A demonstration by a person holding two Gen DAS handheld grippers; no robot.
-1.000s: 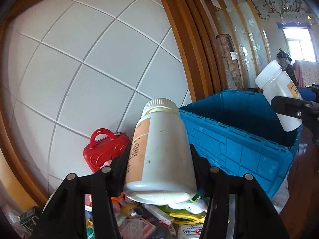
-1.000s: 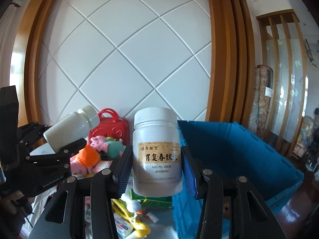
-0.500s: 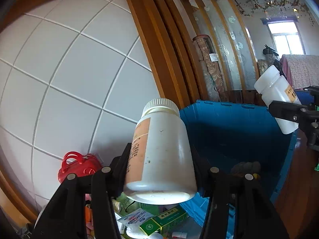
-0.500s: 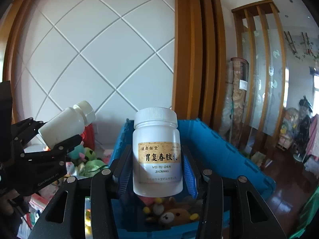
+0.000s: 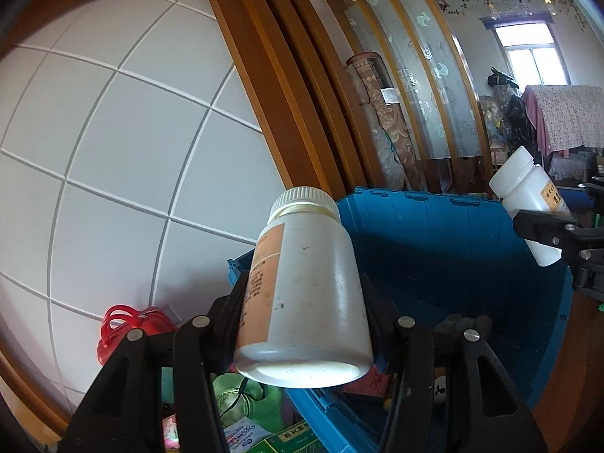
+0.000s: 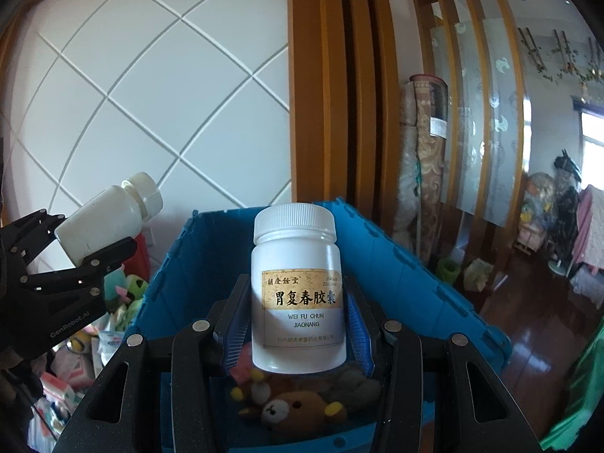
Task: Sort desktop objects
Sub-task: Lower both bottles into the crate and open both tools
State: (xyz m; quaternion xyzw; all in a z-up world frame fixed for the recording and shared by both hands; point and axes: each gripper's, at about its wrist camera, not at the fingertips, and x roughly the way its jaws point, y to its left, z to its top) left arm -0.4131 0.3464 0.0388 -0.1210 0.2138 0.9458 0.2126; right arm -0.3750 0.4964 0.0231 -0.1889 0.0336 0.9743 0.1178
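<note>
Between my left gripper's (image 5: 302, 324) fingers: one white pill bottle with an orange label (image 5: 302, 290), ribbed cap on, clamped at its lower body and tilted slightly, its base toward the camera; it hangs over the near left corner of the blue plastic crate (image 5: 453, 249). Between my right gripper's (image 6: 298, 324) blue-ribbed pads (image 6: 356, 324): one white medicine bottle with a gold label reading "WEI FU CHUN JIAONANG" (image 6: 298, 294), upright, cap on, grasped at both sides and held above the crate's open interior. Crate contents, right wrist view: a brown teddy bear (image 6: 290, 411) on the floor of the crate, with other soft toys beside it, too dim for me to identify. Outside the crate's left wall: a red toy case with handle (image 5: 128, 324), a green fabric item (image 5: 245, 396), boxed medicine packets (image 5: 249, 434), all heaped close together. Cross-reference: each gripper shows in the other's view, at the right edge of the left wrist view and the left edge of the right wrist view, each with its bottle. Backdrop: white diamond-pattern wall panel (image 6: 151, 75), wooden frame (image 6: 339, 94), rolled carpet (image 6: 426, 143) standing against a glass partition.
</note>
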